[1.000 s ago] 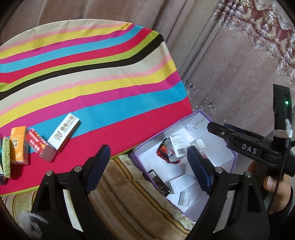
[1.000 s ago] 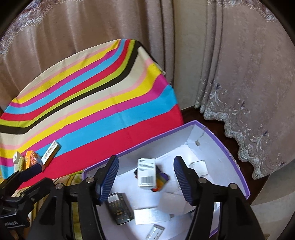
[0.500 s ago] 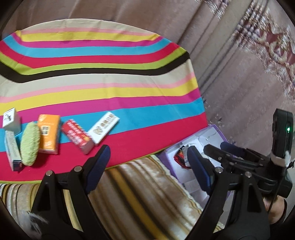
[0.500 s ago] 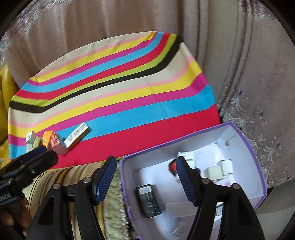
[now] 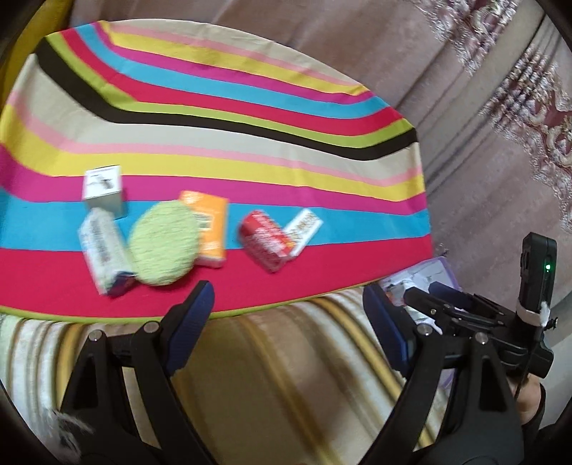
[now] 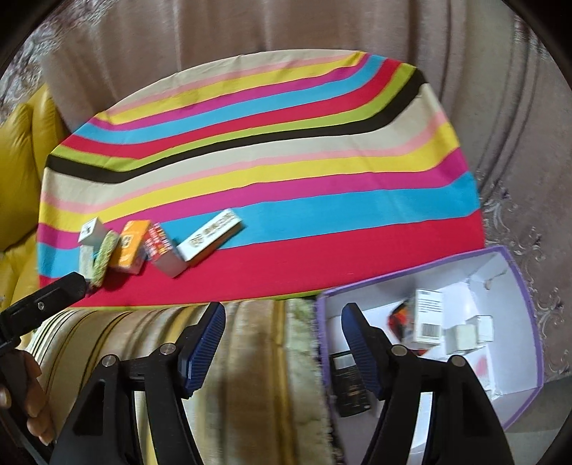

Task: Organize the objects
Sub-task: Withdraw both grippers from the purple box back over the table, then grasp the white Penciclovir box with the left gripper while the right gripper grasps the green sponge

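Several small items lie in a row on the striped cloth (image 5: 214, 118): a white cube box (image 5: 103, 186), a pale box (image 5: 103, 254), a green round sponge (image 5: 162, 243), an orange box (image 5: 211, 225), a red box (image 5: 266, 239) and a white long box (image 5: 304, 229). My left gripper (image 5: 289, 322) is open and empty, just in front of the cloth's near edge. My right gripper (image 6: 282, 343) is open and empty, beside the purple box (image 6: 525, 293), which holds several small packs, among them a white carton (image 6: 427, 314). The same row shows in the right wrist view, with the red box (image 6: 161, 250).
A striped beige cushion (image 5: 279, 375) lies below the grippers. Curtains (image 6: 250, 32) hang behind the table. A yellow seat (image 6: 18, 171) stands at the left. The patterned floor (image 6: 518, 221) lies to the right of the table.
Both grippers have swung left, away from the purple box and toward the row of items on the cloth. Both stay open and empty.
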{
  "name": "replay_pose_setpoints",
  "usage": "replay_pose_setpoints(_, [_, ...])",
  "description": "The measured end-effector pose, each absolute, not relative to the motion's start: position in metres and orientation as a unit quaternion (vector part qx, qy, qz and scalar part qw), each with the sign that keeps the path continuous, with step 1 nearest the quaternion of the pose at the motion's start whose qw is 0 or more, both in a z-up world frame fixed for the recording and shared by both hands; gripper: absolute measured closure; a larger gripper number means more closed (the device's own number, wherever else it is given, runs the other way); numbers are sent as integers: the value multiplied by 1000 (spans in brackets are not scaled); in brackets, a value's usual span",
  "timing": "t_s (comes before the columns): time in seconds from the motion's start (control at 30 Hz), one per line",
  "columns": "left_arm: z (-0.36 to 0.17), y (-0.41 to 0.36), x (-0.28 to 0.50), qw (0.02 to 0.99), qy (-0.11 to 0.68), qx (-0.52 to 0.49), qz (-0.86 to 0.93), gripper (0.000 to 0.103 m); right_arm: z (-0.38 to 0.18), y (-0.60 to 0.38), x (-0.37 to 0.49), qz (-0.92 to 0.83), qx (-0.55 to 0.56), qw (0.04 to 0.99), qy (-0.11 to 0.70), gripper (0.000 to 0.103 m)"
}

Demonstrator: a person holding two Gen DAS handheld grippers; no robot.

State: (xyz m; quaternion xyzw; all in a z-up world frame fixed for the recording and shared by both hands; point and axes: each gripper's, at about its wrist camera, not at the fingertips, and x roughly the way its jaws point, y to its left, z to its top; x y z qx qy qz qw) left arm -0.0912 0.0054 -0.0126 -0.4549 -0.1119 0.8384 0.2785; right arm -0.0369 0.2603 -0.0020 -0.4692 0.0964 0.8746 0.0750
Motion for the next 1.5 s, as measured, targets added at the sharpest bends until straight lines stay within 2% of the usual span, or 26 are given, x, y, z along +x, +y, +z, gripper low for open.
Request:
replay_pose_setpoints(0.4, [-28, -60, -100, 239, -100, -470, 843, 16, -19, 204, -65, 867, -493, 21, 70, 34])
replay_pose_setpoints(0.6, [-36, -79, -113, 232, -54, -479, 845, 16, -27, 187, -79, 861, -504, 9, 66, 34])
replay_pose_setpoints(0.87, [-44, -86, -140, 269, 32, -485, 832, 15, -30, 167, -89, 859, -509, -7, 61, 34])
replay_pose_setpoints(1.2, [-63, -84, -168, 337, 131, -472, 804, 14, -34, 142, -104, 848, -515, -42, 113, 34])
replay_pose_setpoints(1.5, [-75, -76, -176, 385, 170, -463, 780, 14, -36, 117, -117, 845, -517, -68, 118, 34])
